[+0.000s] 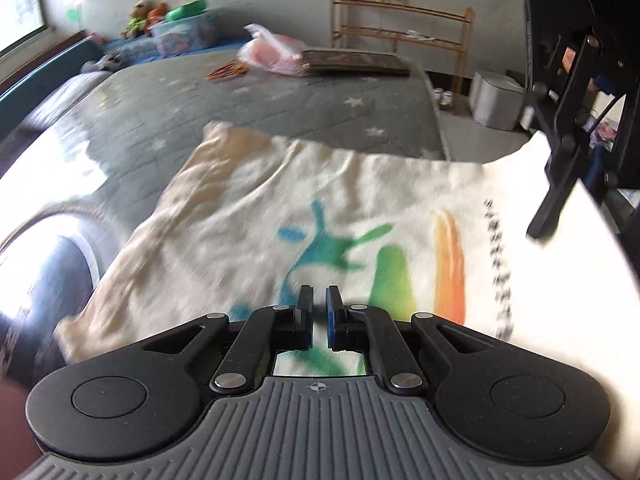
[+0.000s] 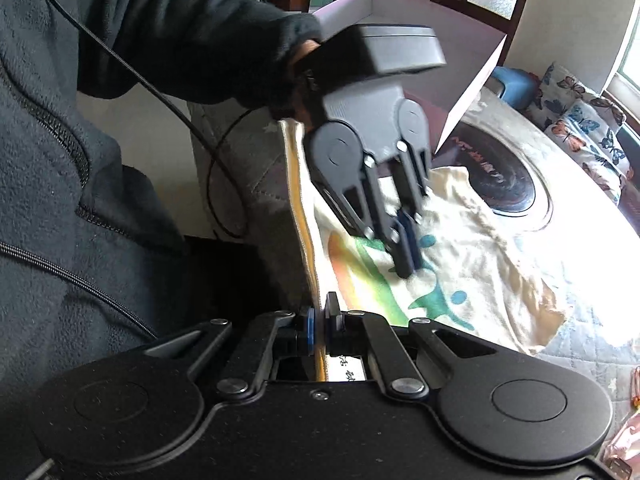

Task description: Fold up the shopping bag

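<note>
A cream cloth shopping bag [image 1: 304,208] with a blue, green and orange print lies on the grey mattress; it also shows in the right wrist view [image 2: 472,264]. My left gripper [image 1: 319,300] hovers just above the print with its jaws nearly closed and nothing between them; it also shows from the right wrist view [image 2: 406,264]. My right gripper [image 2: 319,312] is shut on the bag's near edge and holds that edge lifted upright. In the left wrist view the right gripper [image 1: 540,228] sits at the bag's right edge.
The grey star-patterned mattress [image 1: 280,104] carries a pink plastic bag [image 1: 272,52], a dark flat box [image 1: 356,62] and orange items at the far end. A wooden rack [image 1: 400,28] stands by the wall. A dark round mat [image 2: 500,176] and butterfly pillows [image 2: 584,128] lie beyond the bag.
</note>
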